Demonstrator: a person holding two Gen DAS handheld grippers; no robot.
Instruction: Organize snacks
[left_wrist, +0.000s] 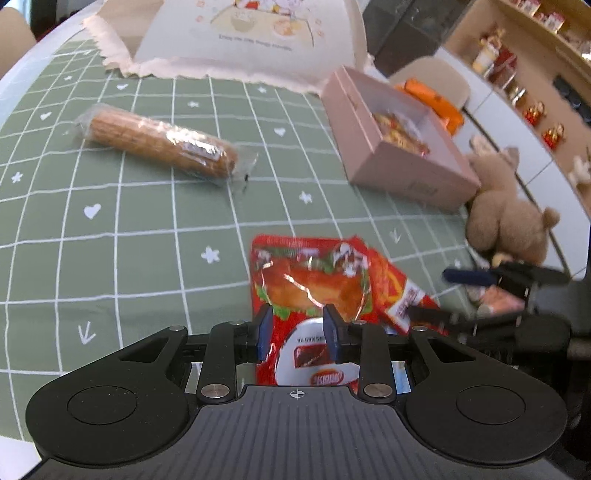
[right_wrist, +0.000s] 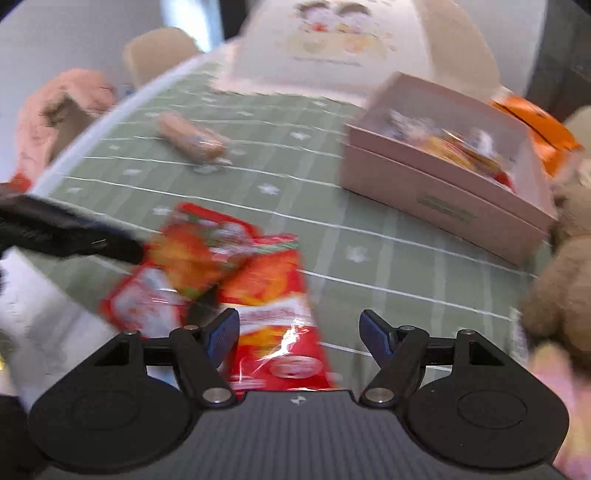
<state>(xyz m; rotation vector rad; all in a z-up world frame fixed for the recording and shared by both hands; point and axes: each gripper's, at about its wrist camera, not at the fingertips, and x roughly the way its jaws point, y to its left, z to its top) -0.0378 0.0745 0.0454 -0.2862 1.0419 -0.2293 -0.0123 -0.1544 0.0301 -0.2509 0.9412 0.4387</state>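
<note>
Two red snack packets lie overlapped on the green checked tablecloth. In the left wrist view my left gripper (left_wrist: 300, 328) is part open, its blue pads either side of the nearer red packet (left_wrist: 310, 288), not clamped. The second red packet (left_wrist: 402, 291) lies under its right edge. My right gripper (right_wrist: 300, 332) is open, with that packet (right_wrist: 273, 306) between its fingers near the left pad; this view is blurred. A pink open box (left_wrist: 399, 147) with snacks inside stands at the right (right_wrist: 443, 192). A wrapped brown roll (left_wrist: 162, 144) lies farther left.
A plush bear (left_wrist: 506, 214) sits at the table's right edge beside the box. A large pale printed bag (left_wrist: 251, 33) stands at the back on a pink cloth. An orange packet (right_wrist: 535, 125) lies behind the box. The right gripper (left_wrist: 491, 291) shows in the left wrist view.
</note>
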